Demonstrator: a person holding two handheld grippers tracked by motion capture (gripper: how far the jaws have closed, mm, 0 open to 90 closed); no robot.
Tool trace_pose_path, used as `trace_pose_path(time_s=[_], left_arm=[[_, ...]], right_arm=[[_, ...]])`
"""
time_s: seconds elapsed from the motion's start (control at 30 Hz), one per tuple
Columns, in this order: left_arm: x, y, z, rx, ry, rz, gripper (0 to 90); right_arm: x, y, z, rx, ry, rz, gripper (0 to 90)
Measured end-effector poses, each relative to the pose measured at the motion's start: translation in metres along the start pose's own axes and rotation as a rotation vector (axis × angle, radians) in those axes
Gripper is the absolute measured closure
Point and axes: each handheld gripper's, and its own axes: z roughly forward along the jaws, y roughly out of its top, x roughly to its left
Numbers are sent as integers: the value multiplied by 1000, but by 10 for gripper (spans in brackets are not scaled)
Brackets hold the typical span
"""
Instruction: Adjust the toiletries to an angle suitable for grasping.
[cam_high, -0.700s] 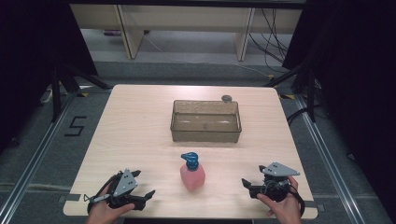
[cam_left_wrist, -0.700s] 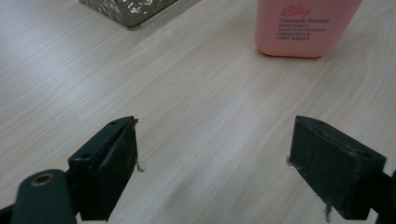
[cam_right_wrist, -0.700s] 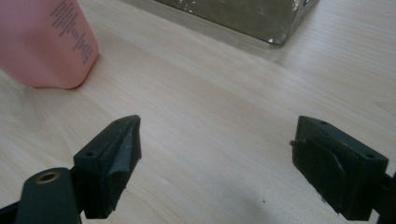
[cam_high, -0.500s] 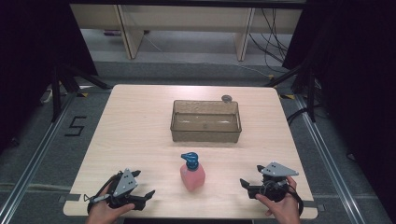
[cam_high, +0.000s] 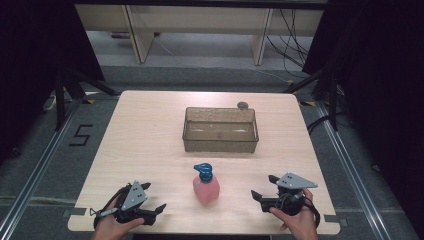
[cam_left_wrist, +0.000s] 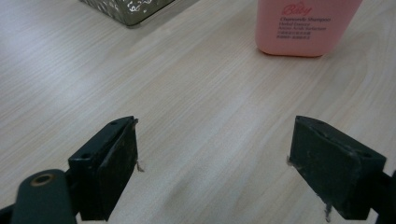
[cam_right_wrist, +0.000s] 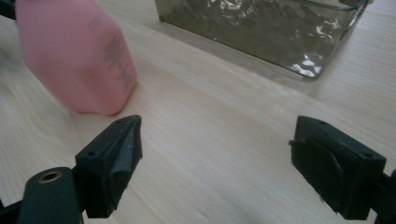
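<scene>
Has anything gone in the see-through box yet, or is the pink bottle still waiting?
Nothing looks done yet. The clear box seems empty. The pink bottle stands upright on the table, between the box and the person. The left gripper and right gripper sit open either side of it, holding nothing. If the bottle belongs in the box, picking it up and placing it remain.

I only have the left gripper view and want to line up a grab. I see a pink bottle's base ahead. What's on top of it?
Observer: A blue pump cap tops the bottle, which stands upright.
Operator: Where is the right gripper?
Observer: The right gripper sits on the bottle's other side near the table's front edge, jaws open, empty.
Operator: That textured corner at my top left?
Observer: It's a clear rectangular bin behind the bottle, apparently empty.
</scene>
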Motion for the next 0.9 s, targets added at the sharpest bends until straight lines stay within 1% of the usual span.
trace_pose_path(time_s=[0.03,0.07,0.1,0.13,0.17,0.2,0.23,0.27,0.3,0.33,0.37,0.4,0.43,0.47,0.5,0.53,0.57,0.6,0.63,0.67,0.7,0.73,0.77,0.8,0.83,0.87,0.9], left_arm=[[0,0,0,-3,2,-1,149],[0,0,0,-3,2,-1,149],[0,0,0,-3,4,0,149],[0,0,0,-4,5,1,149],[0,0,0,-4,5,1,149],[-1,0,1,-12,5,-9,149],[0,0,0,2,-1,3,149],[0,0,0,2,-1,3,149],[0,0,0,0,-1,-1,149],[0,0,0,0,-1,0,149],[0,0,0,-1,1,1,149],[0,0,0,-1,0,1,149],[0,0,0,0,-1,-1,149],[0,0,0,0,-1,0,149],[0,0,0,-1,1,1,149],[0,0,0,-1,1,1,149],[0,0,0,-1,0,0,149],[0,0,0,-3,1,-1,149],[1,0,-1,9,12,9,149],[1,0,-1,9,12,9,149],[1,0,0,0,9,9,149],[0,0,0,1,-1,-1,149],[1,0,-1,16,4,12,149],[1,0,-1,17,9,13,149],[1,0,0,13,8,15,149],[0,0,0,-1,1,2,149],[0,0,0,2,-1,-4,149]], right_arm=[[4,1,1,-1,14,25,169],[3,2,1,-13,12,1,168],[4,3,2,-17,26,4,167],[4,4,2,-24,31,-8,167],[4,4,2,-24,31,-8,167],[5,5,2,-26,26,-6,168],[8,7,2,-34,37,-6,179],[8,7,2,-34,37,-6,179],[8,7,1,-33,41,-20,183],[9,8,1,-33,49,-24,181],[12,9,1,-29,53,6,180],[11,10,1,-39,44,-26,180],[11,10,2,-48,46,-34,180],[15,11,2,-44,61,2,181],[14,13,2,-48,68,-33,182],[18,13,2,-42,68,2,185],[18,13,2,-42,68,2,185],[16,15,3,-52,75,-38,188],[18,16,3,-52,85,-38,192],[18,17,4,-56,74,-53,192],[18,17,4,-56,74,-53,192],[18,17,4,-62,77,-64,194],[20,18,4,-64,76,-53,198],[22,19,5,-62,83,-48,199],[22,20,7,-70,95,-58,200],[24,20,7,-67,93,-48,203],[25,21,8,-76,102,-51,205]])
